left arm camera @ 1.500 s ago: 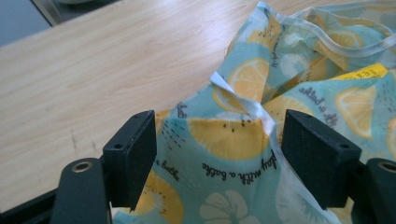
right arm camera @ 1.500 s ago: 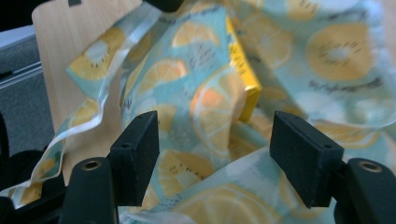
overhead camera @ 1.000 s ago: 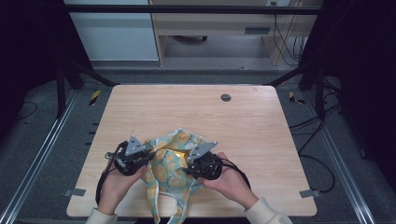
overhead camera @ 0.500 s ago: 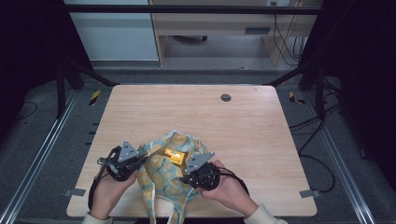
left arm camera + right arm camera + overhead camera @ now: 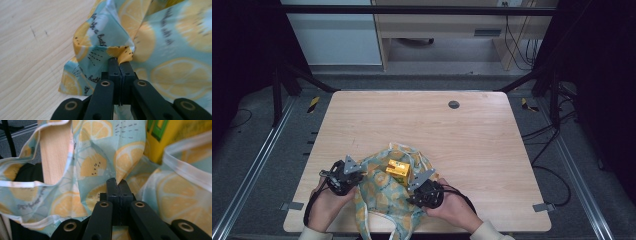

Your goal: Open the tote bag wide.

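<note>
We work on the wooden table [image 5: 492, 145], where the lemon-print bag [image 5: 384, 192] lies near the front edge, at about 6 o'clock, its handles hanging over that edge. A yellow box [image 5: 398, 170] sits in its open mouth. Our left gripper [image 5: 346, 176], at 9 o'clock of the bag, has its jaws fully closed on a fold of the cloth, and our right gripper [image 5: 422, 186], at 3 o'clock, pinches the fabric the same way. We think the thin pinches may slip if we pull unevenly; then the mouth sags and the box could tip out toward 12 o'clock.
</note>
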### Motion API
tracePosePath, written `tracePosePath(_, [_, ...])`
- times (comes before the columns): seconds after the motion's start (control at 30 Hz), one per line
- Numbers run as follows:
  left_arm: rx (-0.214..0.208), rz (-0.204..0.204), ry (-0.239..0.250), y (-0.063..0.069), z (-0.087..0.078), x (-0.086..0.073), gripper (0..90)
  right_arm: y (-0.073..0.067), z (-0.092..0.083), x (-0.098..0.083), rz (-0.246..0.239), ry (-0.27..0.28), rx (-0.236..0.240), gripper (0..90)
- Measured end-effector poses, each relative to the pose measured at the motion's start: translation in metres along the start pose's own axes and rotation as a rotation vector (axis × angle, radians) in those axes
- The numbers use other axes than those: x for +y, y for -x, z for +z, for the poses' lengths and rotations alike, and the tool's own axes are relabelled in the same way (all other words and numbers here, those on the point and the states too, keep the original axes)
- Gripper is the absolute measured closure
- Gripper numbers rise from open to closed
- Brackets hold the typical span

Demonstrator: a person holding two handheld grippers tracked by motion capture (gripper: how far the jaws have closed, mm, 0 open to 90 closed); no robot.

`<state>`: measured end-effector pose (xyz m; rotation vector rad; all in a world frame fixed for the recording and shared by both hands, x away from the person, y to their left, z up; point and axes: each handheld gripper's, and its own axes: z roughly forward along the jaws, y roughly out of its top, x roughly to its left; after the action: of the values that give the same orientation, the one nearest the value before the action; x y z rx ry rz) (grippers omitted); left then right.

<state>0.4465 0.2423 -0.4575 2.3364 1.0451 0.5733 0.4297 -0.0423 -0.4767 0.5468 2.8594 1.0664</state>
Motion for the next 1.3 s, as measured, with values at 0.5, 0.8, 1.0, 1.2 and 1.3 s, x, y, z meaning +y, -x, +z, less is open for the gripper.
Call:
tracePosePath(0.5, [-0.044,0.005,0.038,0.006,0.001,0.002,89.6,-0.001,-0.038,-0.002,0.029,0.077,-0.085,58.3])
tracePosePath(0.8, [-0.062,0.042,0.055,0.021,-0.002,0.009,89.5,0.020,-0.064,0.007,0.078,0.159,-0.237,35.4])
tracePosePath(1.0, [-0.064,0.051,0.069,0.025,-0.004,0.010,89.5,0.038,-0.041,0.013,0.144,0.103,-0.253,37.1])
tracePosePath(1.2, [-0.055,0.054,0.036,0.023,0.003,0.007,89.7,0.053,-0.030,0.004,0.147,0.027,-0.238,89.0])
tracePosePath(1.3, [-0.030,0.065,0.000,0.022,0.010,0.004,89.9,0.063,-0.035,-0.005,0.179,0.049,-0.263,90.0])
